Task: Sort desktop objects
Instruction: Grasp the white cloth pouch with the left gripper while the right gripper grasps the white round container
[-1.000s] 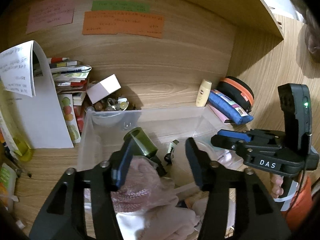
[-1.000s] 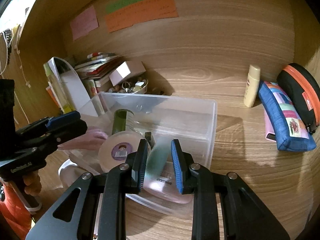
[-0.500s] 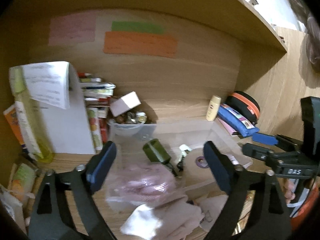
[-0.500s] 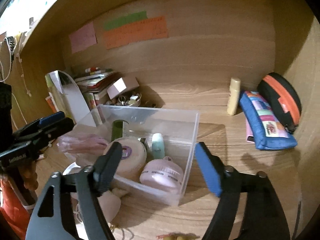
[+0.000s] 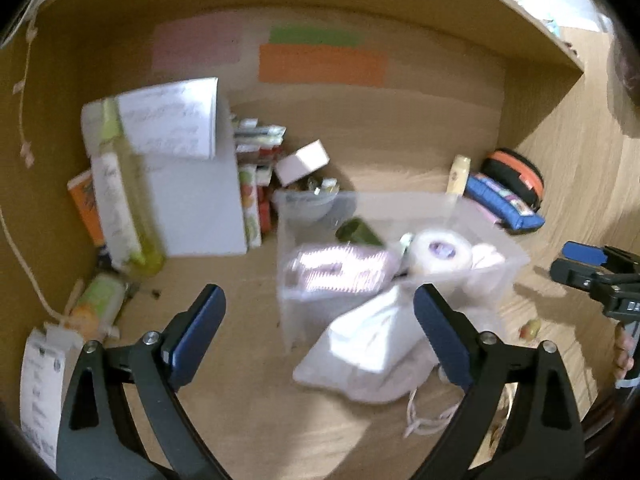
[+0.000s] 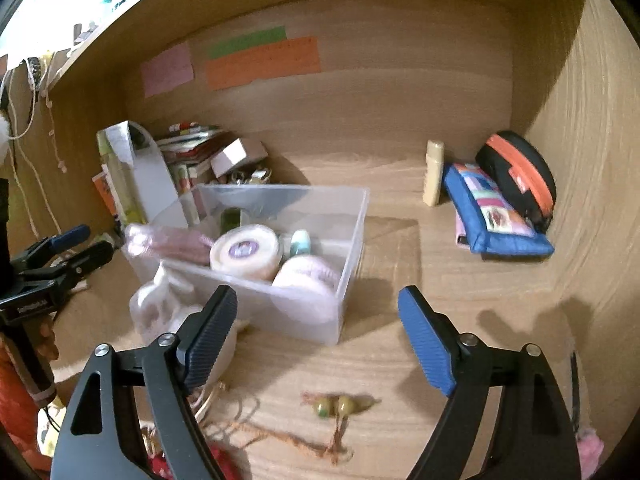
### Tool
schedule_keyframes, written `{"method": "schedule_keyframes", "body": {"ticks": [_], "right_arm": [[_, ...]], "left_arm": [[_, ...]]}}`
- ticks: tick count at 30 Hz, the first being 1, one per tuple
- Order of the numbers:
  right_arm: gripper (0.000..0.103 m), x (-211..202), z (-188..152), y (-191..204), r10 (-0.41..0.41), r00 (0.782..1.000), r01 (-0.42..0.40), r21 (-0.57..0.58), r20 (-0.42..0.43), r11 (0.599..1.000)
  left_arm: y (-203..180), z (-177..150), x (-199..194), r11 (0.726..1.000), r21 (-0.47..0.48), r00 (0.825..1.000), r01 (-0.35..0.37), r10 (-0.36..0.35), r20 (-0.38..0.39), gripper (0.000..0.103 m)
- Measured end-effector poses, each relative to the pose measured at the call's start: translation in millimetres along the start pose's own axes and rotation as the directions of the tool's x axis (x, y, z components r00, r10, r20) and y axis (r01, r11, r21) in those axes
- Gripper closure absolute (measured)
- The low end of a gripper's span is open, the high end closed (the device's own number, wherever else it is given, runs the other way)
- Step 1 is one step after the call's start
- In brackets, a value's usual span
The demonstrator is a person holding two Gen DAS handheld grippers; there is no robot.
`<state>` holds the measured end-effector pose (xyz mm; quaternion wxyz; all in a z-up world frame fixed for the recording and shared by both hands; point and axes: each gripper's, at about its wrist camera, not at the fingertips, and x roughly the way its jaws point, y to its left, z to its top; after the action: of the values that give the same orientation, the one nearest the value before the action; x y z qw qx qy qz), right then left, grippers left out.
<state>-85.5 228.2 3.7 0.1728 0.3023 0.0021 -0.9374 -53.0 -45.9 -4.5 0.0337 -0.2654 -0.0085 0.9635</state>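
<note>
Both tongs, left (image 5: 320, 332) and right (image 6: 318, 332): jaws just opened wide, nothing between them, held back from the clear bin (image 6: 352, 240), which I judge leaves me free for another pick. Bin holds a pink bag (image 5: 340, 272), round tin (image 6: 244, 252) and pink jar (image 6: 308, 280), grouped for sorting. Beaded cord (image 6: 336, 406) lies loose on the desk (image 6: 400, 264), near my right tongs.

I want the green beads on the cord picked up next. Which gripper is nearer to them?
Right. The right gripper hangs open just above the green beads; the left gripper is off beside the clear bin.
</note>
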Motion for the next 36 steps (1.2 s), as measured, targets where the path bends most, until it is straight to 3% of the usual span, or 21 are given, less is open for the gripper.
{"method": "schedule_keyframes", "body": {"ticks": [7, 11, 16, 22, 24, 29, 32, 36], "right_arm": [[0.022, 7, -15, 21, 0.087, 0.995, -0.087, 0.004, -0.055, 0.996], [0.022, 18, -19, 42, 0.150, 0.984, -0.152, -0.014, -0.095, 0.988], [0.022, 34, -20, 68, 0.179, 0.975, -0.190, -0.075, -0.131, 0.979], [0.024, 56, -21, 68, 0.219, 0.957, -0.228, -0.026, -0.190, 0.973], [0.030, 60, -22, 67, 0.224, 0.952, -0.232, -0.014, -0.206, 0.973], [0.060, 63, -26, 61, 0.222, 0.951, -0.231, -0.019, -0.217, 0.973], [0.069, 59, -28, 55, 0.199, 0.956, -0.211, -0.036, -0.215, 0.977], [0.073, 55, -29, 44, 0.175, 0.962, -0.187, -0.035, -0.211, 0.982]], "left_arm": [[-2, -24, 11, 0.999, 0.008, 0.996, -0.041, 0.041, -0.084, 0.007], [-4, -32, 22, 1.000, 0.011, 0.988, 0.002, 0.000, -0.152, 0.007], [-15, -33, 30, 0.997, 0.064, 0.983, 0.053, -0.041, -0.179, 0.007], [-16, -28, 54, 0.990, 0.073, 0.960, 0.123, -0.100, -0.261, 0.007], [-15, -25, 61, 0.988, 0.074, 0.956, 0.137, -0.112, -0.272, 0.007], [-15, -23, 73, 0.981, 0.052, 0.937, 0.185, -0.160, -0.310, 0.007], [-19, -23, 75, 0.978, 0.055, 0.932, 0.202, -0.175, -0.317, 0.007], [-23, -25, 76, 0.969, 0.055, 0.922, 0.240, -0.210, -0.326, 0.007]]}}
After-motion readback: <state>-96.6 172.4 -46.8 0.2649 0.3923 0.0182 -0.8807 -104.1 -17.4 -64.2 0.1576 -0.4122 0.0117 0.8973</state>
